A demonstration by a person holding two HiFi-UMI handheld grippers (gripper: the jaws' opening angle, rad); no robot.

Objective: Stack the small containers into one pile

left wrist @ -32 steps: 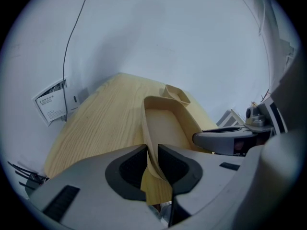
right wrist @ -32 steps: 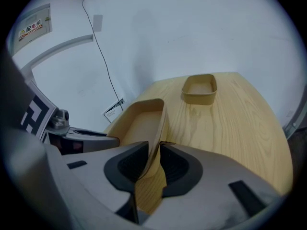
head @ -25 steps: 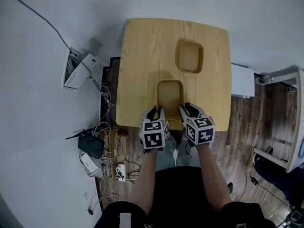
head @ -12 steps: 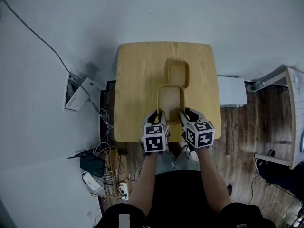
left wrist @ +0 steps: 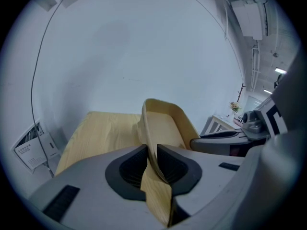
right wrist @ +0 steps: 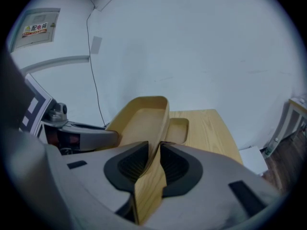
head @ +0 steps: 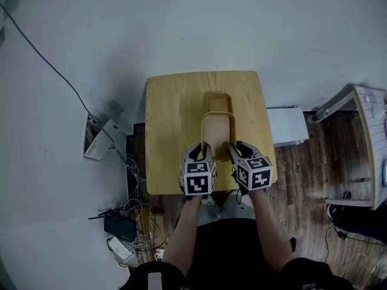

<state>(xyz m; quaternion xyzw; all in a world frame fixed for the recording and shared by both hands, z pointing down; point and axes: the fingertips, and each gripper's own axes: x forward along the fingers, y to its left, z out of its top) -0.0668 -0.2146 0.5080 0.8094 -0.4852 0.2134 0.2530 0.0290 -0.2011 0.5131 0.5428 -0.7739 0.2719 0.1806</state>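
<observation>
We hold wooden container (head: 217, 130) aloft: left gripper (head: 201, 152) pinches its near-left rim, right gripper (head: 236, 151) its near-right rim. Second container (head: 218, 100) sits on table (head: 169, 132) just beyond jaws. Next, we judge: align above it, lower in.

Matt wood container (head: 217, 130) & table (head: 171, 121)

Looks like a makeshift lab or office room. Shows a lone small wooden table (head: 169, 113) pushed against a bare white wall (head: 181, 23), a plank floor (head: 302, 174) to the right, tangled cables (head: 140, 222) and a black router (head: 118, 225) at near left, and a labelled electrical panel (right wrist: 41, 28) high on the wall.
</observation>
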